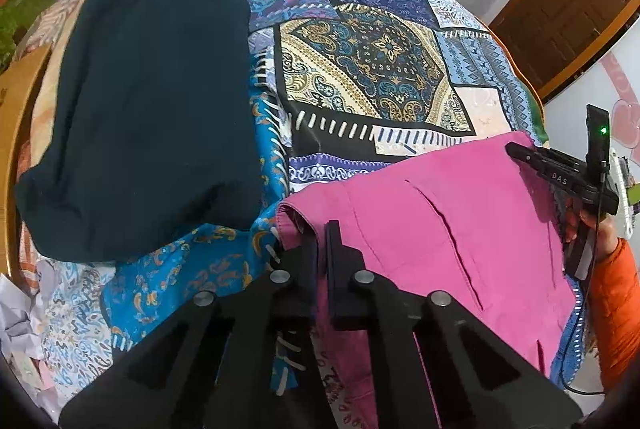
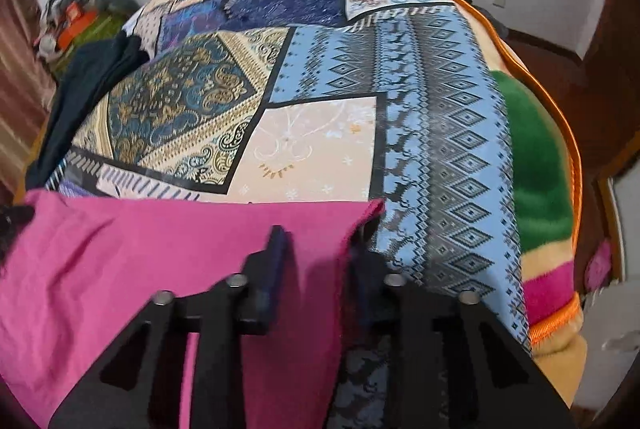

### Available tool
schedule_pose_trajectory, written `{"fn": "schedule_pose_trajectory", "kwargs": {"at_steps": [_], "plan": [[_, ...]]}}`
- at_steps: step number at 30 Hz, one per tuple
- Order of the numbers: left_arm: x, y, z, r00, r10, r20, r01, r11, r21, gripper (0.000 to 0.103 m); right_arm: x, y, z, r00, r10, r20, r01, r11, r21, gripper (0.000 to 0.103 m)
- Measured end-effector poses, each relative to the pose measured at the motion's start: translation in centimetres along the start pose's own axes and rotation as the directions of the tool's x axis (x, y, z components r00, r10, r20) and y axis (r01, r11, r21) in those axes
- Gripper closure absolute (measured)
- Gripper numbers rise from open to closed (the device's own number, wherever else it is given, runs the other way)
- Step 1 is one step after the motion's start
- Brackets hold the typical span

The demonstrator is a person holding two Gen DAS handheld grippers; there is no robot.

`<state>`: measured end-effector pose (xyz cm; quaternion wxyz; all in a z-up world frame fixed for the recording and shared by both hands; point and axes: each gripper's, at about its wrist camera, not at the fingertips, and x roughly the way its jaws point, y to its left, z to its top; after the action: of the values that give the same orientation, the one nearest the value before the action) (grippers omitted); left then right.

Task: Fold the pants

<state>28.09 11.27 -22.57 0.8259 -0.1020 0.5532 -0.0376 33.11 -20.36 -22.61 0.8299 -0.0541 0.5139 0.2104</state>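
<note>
Pink pants [image 1: 440,221] lie spread across the near part of a patterned bedspread [image 1: 360,69]. My left gripper [image 1: 320,233] is shut on the pants' left corner edge. In the right wrist view the pink pants [image 2: 140,249] stretch to the left, and my right gripper [image 2: 320,245] holds their right corner with pink fabric between its jaws. The right gripper also shows in the left wrist view [image 1: 516,151] at the pants' far right corner, held by a hand in an orange sleeve.
A folded dark navy garment [image 1: 152,109] lies on the bed's left side, also in the right wrist view [image 2: 80,89]. Crumpled white cloth [image 1: 20,317] lies at the near left. A green and orange blanket [image 2: 536,157] hangs at the bed's right edge. A wooden door [image 1: 568,1] stands far right.
</note>
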Motion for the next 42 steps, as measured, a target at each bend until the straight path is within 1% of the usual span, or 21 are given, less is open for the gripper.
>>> {"fn": "schedule_pose_trajectory", "kwargs": {"at_steps": [2, 6, 10, 12, 13, 17, 20, 21, 22, 23, 24, 25, 27, 28, 30, 31, 32, 33, 35, 38, 42], "plan": [[-0.2, -0.2, -0.3, 0.999, 0.039, 0.017, -0.039, 0.999, 0.011, 0.099, 0.0, 0.0, 0.0, 1.000, -0.025, 0.003, 0.025, 0.999, -0.020, 0.094], [0.1, -0.1, -0.8, 0.996, 0.086, 0.011, -0.087, 0.996, 0.019, 0.098, 0.1, -0.4, -0.3, 0.999, -0.031, 0.015, 0.032, 0.999, -0.014, 0.097], [0.1, 0.0, -1.0, 0.995, 0.102, 0.005, -0.102, 0.995, 0.017, 0.097, 0.3, 0.2, -0.3, 0.997, -0.072, 0.019, 0.073, 0.997, -0.031, 0.097], [-0.1, 0.1, -1.0, 0.995, 0.102, 0.001, -0.102, 0.995, 0.024, 0.096, 0.2, 0.2, -0.1, 0.997, -0.072, 0.016, 0.072, 0.997, -0.022, 0.096], [-0.3, 0.1, -1.1, 0.995, 0.104, 0.001, -0.104, 0.994, 0.027, 0.093, 0.1, 0.1, -0.1, 0.997, -0.069, 0.015, 0.069, 0.997, -0.014, 0.096], [-1.8, 0.0, -1.2, 0.994, 0.107, 0.022, -0.107, 0.994, 0.036, 0.091, -1.1, 0.1, 0.2, 0.997, -0.079, 0.005, 0.079, 0.997, 0.015, 0.089], [-3.3, -0.5, -0.8, 0.990, 0.125, 0.061, -0.128, 0.990, 0.052, 0.086, -2.5, 0.4, 0.4, 0.998, -0.069, 0.005, 0.069, 0.998, 0.014, 0.089], [-3.7, -0.7, -0.6, 0.989, 0.127, 0.074, -0.132, 0.990, 0.058, 0.081, -3.2, 0.8, 0.4, 0.998, -0.065, 0.022, 0.065, 0.998, 0.010, 0.089], [-4.3, -1.0, -0.4, 0.987, 0.129, 0.092, -0.135, 0.989, 0.066, 0.074, -3.8, 1.1, 0.5, 0.998, -0.058, 0.038, 0.058, 0.998, 0.004, 0.089], [-4.7, -1.3, -0.3, 0.986, 0.129, 0.105, -0.137, 0.988, 0.073, 0.070, -4.4, 1.4, 0.6, 0.997, -0.049, 0.053, 0.050, 0.999, -0.001, 0.086], [-5.1, -1.7, -0.1, 0.984, 0.132, 0.117, -0.142, 0.986, 0.083, 0.058, -5.3, 2.0, 0.7, 0.996, -0.037, 0.076, 0.037, 0.999, -0.007, 0.082], [-5.5, -2.1, 0.2, 0.983, 0.129, 0.130, -0.142, 0.986, 0.092, 0.048, -5.9, 2.4, 0.7, 0.995, -0.026, 0.094, 0.027, 1.000, -0.013, 0.080], [-5.9, -2.9, 0.6, 0.983, 0.106, 0.148, -0.123, 0.987, 0.104, 0.041, -7.2, 3.7, 0.7, 0.991, 0.004, 0.134, 0.000, 0.999, -0.035, 0.066], [-6.0, -3.2, 0.7, 0.984, 0.100, 0.149, -0.117, 0.987, 0.108, 0.037, -7.6, 4.2, 0.7, 0.989, 0.020, 0.146, -0.013, 0.999, -0.046, 0.063], [-5.7, -4.0, 1.1, 0.986, 0.089, 0.144, -0.107, 0.987, 0.118, 0.031, -8.2, 5.6, 0.7, 0.985, 0.055, 0.165, -0.044, 0.996, -0.075, 0.051], [-5.5, -4.2, 1.2, 0.986, 0.087, 0.142, -0.104, 0.987, 0.122, 0.029, -8.3, 6.2, 0.7, 0.984, 0.072, 0.166, -0.058, 0.995, -0.086, 0.049], [-5.0, -4.6, 1.3, 0.987, 0.086, 0.133, -0.103, 0.986, 0.129, 0.028, -8.2, 7.0, 0.6, 0.982, 0.100, 0.161, -0.085, 0.992, -0.098, 0.042], [-4.6, -4.8, 1.3, 0.988, 0.089, 0.124, -0.105, 0.985, 0.135, 0.027, -8.0, 7.6, 0.5, 0.980, 0.124, 0.153, -0.109, 0.988, -0.105, 0.038], [-3.9, -5.2, 1.1, 0.990, 0.095, 0.105, -0.110, 0.983, 0.146, 0.027, -7.3, 8.8, 0.3, 0.977, 0.167, 0.131, -0.152, 0.982, -0.115, 0.038], [-2.3, -5.5, 0.9, 0.993, 0.101, 0.064, -0.110, 0.980, 0.163, 0.027, -5.6, 10.6, -0.2, 0.971, 0.231, 0.056, -0.223, 0.967, -0.123, 0.038], [-0.2, -5.6, 0.2, 0.995, 0.103, -0.006, -0.100, 0.979, 0.177, 0.027, -2.7, 12.2, -1.1, 0.957, 0.279, -0.072, -0.286, 0.952, -0.108, 0.038]]}}
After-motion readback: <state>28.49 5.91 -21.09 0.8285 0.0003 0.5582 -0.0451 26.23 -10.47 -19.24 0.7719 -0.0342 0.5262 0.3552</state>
